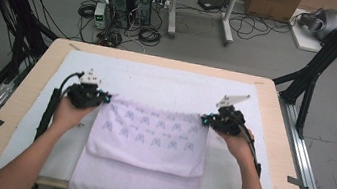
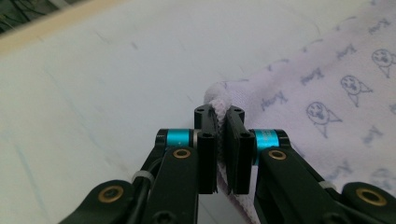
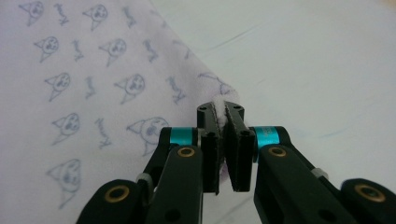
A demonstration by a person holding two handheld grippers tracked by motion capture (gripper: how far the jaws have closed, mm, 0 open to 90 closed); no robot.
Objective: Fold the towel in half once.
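You had both the left gripper [image 2: 219, 122] and right gripper [image 3: 220, 116] clamped on towel [image 1: 150, 137] corners, each pinched corner partly hidden between the jaws.

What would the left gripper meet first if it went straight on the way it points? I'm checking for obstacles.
Likely only the white mat; the left gripper, shut on the towel corner, faces bare mat.

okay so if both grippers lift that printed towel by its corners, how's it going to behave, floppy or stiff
Likely floppy: the towel already lies folded over itself and drapes off the table edge. Probably light, since the left gripper and right gripper each pinch just a bunched corner. The middle would probably sag between them.
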